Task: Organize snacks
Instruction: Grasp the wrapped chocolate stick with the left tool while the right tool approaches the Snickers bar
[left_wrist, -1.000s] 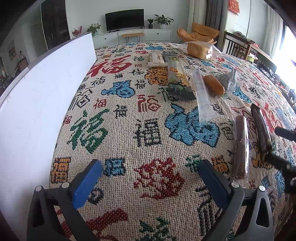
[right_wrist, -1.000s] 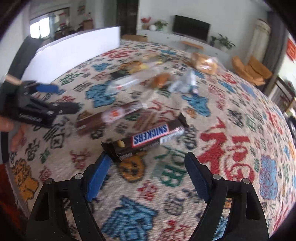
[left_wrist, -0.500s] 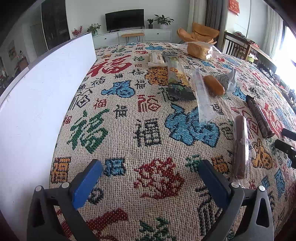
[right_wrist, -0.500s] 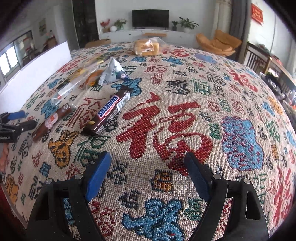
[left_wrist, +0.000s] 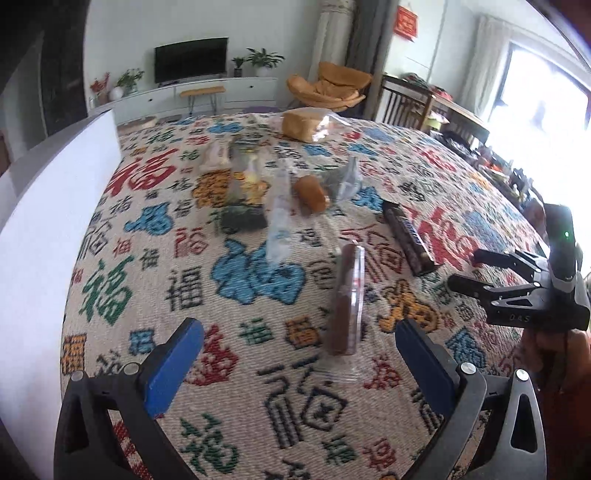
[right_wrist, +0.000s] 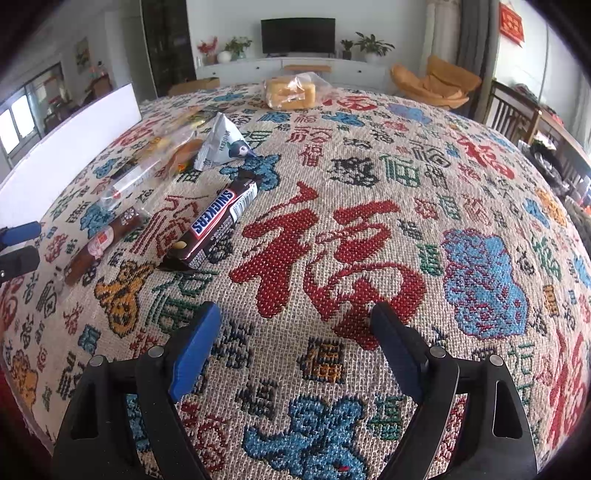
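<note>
Both grippers are empty right now. The left gripper has its blue pads spread wide and is lined up on the brown sausage stick in a clear wrapper, which lies lengthwise just ahead of the gap and a bit toward the right pad. That looks like a setup for a pinch across its narrow side, though it's not touching yet as far as I can tell.

The right gripper is also gaping, with nothing between the fingers, hovering over a bare patch of the patterned woven tablecloth. The Snickers bar lies flat off to its left, parallel-ish to the sausage stick, the two side by side but not touching. My guess is that's the point: long skinny snacks getting lined up in a row.

Further out is the unsorted bunch: a small golden bun in a clear bag, a white-grey foil snack pouch, a long clear plastic packet, and a dark green packet that's too blurry to read. At the far edge sits a bagged loaf of bread, well apart from the rest. A white board stands along the left side of the table.

The loose plastic tail on the sausage wrapper could slip, so grabbing the solid middle seems safer.
</note>
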